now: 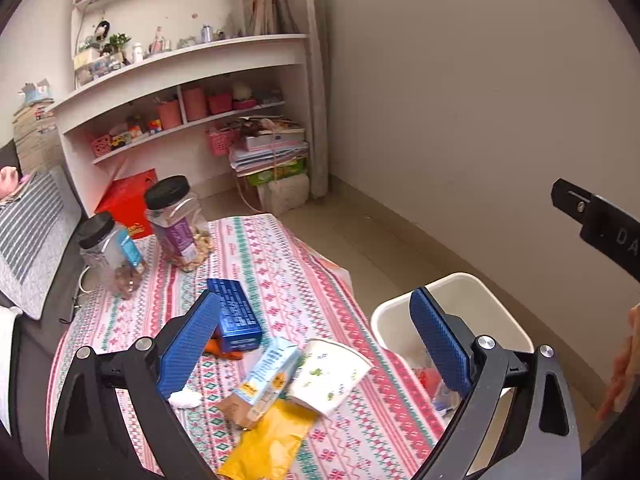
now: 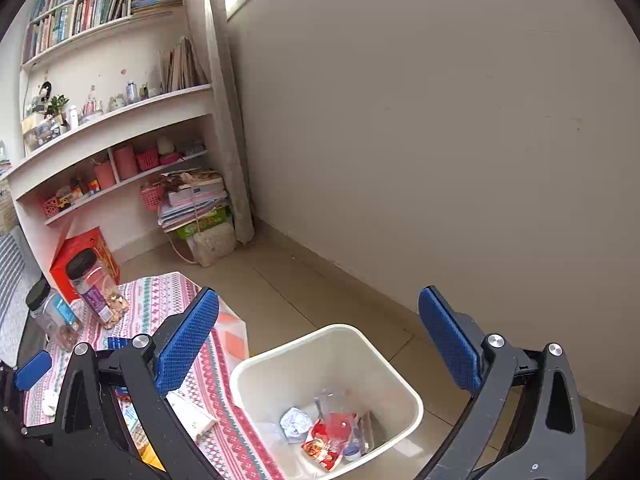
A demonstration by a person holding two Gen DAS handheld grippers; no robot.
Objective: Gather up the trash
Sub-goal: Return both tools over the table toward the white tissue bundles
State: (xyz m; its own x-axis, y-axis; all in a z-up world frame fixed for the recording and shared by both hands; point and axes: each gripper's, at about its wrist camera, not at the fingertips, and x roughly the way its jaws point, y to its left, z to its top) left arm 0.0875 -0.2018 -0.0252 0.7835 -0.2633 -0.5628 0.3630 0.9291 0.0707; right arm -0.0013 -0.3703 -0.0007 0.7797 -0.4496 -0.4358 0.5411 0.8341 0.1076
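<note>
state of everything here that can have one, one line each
left gripper: open, empty, above the table trash
right gripper: open, empty, over the bin
bin: upright, partly filled with wrappers
paper cup: lying on its side
blue box: lying flat
yellow packet: lying flat
two jars: upright, black lids on

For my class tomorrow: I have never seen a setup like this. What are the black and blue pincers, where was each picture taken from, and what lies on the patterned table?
Each pincer is a hand-held gripper with a camera looking along its blue fingers. The left gripper hangs open over the table, holding nothing. On the cloth lie a blue box, a paper cup, a small carton, a yellow wrapper, and two upright jars behind. The right gripper, also open and empty, hangs above the white bin beside the table; wrappers already lie inside it.
</note>
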